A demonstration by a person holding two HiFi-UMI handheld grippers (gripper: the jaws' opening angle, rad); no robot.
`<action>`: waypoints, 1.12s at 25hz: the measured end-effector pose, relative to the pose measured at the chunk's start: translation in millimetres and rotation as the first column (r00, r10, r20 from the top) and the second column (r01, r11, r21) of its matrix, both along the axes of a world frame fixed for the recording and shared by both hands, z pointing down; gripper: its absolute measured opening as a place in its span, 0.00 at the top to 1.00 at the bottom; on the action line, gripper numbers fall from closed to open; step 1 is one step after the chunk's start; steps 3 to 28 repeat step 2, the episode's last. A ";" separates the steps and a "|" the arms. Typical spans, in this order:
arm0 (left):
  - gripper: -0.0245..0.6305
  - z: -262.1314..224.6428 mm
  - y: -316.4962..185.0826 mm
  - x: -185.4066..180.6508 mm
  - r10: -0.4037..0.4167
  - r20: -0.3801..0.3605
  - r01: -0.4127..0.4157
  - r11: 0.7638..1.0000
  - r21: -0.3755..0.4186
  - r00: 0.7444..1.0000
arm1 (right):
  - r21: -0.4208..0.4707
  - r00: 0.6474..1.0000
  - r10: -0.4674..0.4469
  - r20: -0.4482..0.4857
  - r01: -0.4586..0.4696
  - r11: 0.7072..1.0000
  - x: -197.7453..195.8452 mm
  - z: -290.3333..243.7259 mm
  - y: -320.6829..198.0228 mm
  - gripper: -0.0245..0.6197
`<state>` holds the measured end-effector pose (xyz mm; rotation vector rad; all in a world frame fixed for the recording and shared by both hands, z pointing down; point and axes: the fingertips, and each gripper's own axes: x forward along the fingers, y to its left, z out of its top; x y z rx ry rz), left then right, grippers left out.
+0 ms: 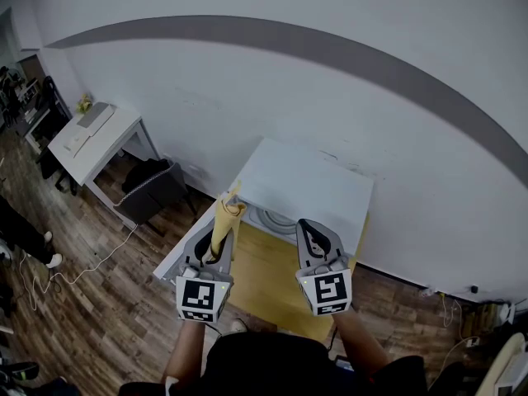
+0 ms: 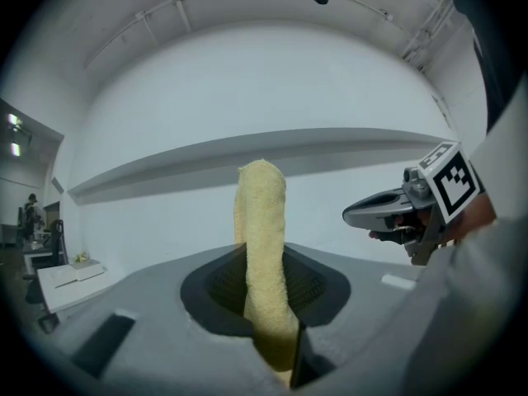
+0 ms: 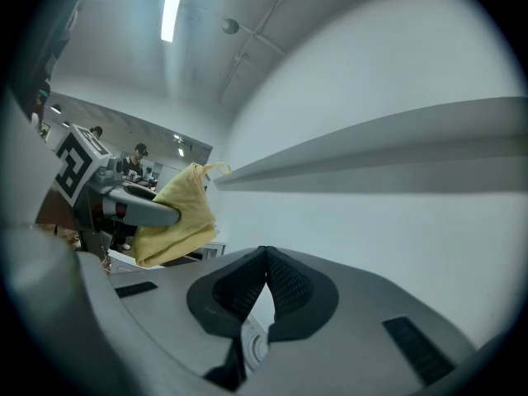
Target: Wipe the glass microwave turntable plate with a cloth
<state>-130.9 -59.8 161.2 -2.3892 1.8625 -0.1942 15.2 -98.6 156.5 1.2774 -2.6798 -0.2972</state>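
A yellow cloth (image 1: 226, 221) stands up out of my left gripper (image 1: 219, 239), which is shut on it; in the left gripper view the cloth (image 2: 264, 246) rises as a folded strip from between the jaws. The glass turntable plate (image 1: 270, 219) lies on the white table (image 1: 318, 180), between and below the two grippers, and is mostly hidden. My right gripper (image 1: 310, 228) is shut with nothing in it; in the right gripper view its tips (image 3: 266, 256) meet, and a sliver of the plate (image 3: 252, 346) shows below them. Both grippers point level toward the wall, side by side.
A yellow surface (image 1: 272, 279) adjoins the table's near side. A second white desk (image 1: 91, 134) and a black chair (image 1: 153, 190) stand to the left on the wood floor, where cables trail. The white wall is close behind the table.
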 end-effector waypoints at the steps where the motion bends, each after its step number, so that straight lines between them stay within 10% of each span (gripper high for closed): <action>1: 0.85 0.0 0.2 -0.7 -0.004 0.000 0.004 1.000 0.000 1.000 | 0.001 1.000 0.000 0.003 0.000 1.000 -0.3 -0.5 0.3 0.95; 28: 0.85 0.0 0.4 -1.4 -0.007 0.000 0.007 1.000 -0.001 1.000 | 0.001 1.000 0.000 0.005 0.000 1.000 -0.6 -0.9 0.6 0.95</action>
